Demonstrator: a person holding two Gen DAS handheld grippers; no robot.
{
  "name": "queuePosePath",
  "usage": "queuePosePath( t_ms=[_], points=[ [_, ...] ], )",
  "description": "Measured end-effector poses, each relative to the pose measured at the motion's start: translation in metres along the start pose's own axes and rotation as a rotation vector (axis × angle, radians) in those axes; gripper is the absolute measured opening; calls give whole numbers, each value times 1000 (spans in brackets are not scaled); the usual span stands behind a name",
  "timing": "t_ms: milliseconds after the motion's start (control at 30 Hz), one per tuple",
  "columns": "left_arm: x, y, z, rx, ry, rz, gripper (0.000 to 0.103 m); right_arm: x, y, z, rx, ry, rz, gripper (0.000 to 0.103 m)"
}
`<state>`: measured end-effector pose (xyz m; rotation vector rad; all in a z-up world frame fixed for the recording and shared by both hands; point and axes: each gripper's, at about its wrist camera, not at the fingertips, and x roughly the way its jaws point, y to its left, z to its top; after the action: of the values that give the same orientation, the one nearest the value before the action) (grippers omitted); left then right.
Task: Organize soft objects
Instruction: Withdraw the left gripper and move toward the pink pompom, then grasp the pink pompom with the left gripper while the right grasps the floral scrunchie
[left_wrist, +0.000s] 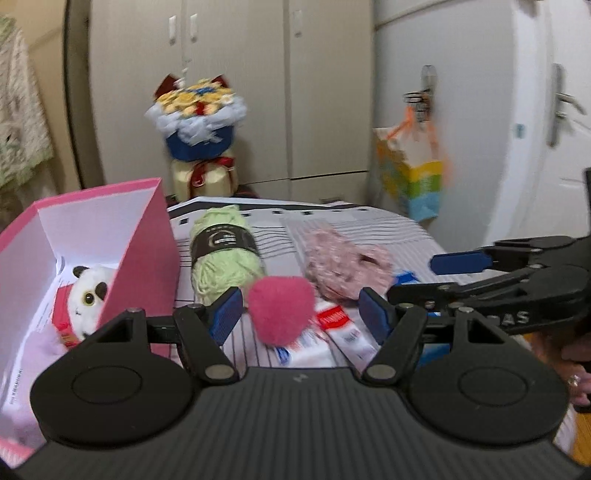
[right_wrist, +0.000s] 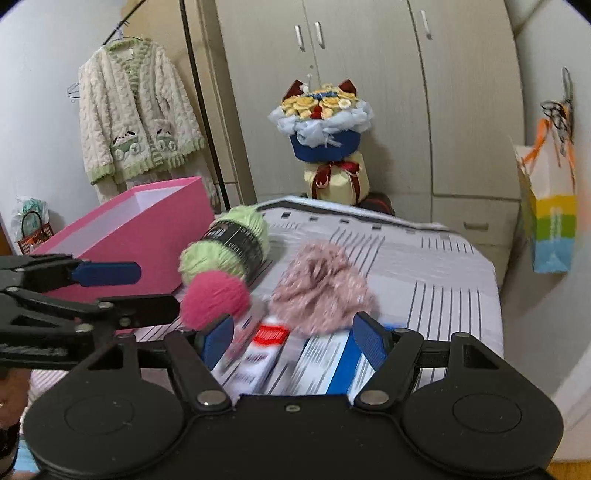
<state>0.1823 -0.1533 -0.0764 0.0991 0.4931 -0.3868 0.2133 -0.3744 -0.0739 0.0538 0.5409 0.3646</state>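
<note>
A fluffy pink pompom (left_wrist: 281, 309) lies on the striped table between the open fingers of my left gripper (left_wrist: 302, 314); it also shows in the right wrist view (right_wrist: 216, 298). Behind it lie a green yarn skein (left_wrist: 224, 251) with a black label and a dusty pink fluffy scrunchie (left_wrist: 347, 263). An open pink box (left_wrist: 144, 236) at the left holds a panda plush (left_wrist: 88, 291). My right gripper (right_wrist: 291, 341) is open and empty over the paper packets, in front of the scrunchie (right_wrist: 321, 284). It reaches in from the right in the left wrist view (left_wrist: 424, 273).
Red-and-white and blue-and-white flat packets (right_wrist: 266, 350) lie on the near table. A bouquet (left_wrist: 197, 122) stands behind the table by beige cupboards. A colourful paper bag (left_wrist: 413, 170) hangs at the right. A cream cardigan (right_wrist: 136, 114) hangs at the left.
</note>
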Motion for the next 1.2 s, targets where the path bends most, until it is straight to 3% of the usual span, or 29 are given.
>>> queuePosePath(
  t_ms=[167, 267, 533, 567, 633, 767, 833, 933, 1200],
  points=[
    [39, 5, 1, -38, 7, 80, 66, 35, -16, 14, -27, 17, 18, 76],
    [44, 0, -3, -1, -24, 143, 66, 55, -19, 21, -50, 49, 14, 76],
    [53, -7, -10, 29, 2, 97, 66, 84, -31, 16, 9, 110, 39, 79],
    [55, -7, -12, 24, 15, 93, 66, 84, -32, 14, 17, 103, 48, 75],
    [59, -7, -14, 6, 46, 63, 66, 83, -30, 12, 13, 99, 59, 57],
    [60, -3, -15, -34, 54, 33, 61, 77, -15, 8, -85, 75, 7, 26],
    [60, -4, -16, -21, 46, 44, 50, 72, -8, 7, -122, 57, -14, 21],
    [56, -2, -15, -29, 40, 28, 46, 63, 1, 7, -144, 40, -37, 18],
    [31, 0, -14, -61, -2, -33, 46, 33, 15, 4, -126, -19, -59, 18]
  ],
)
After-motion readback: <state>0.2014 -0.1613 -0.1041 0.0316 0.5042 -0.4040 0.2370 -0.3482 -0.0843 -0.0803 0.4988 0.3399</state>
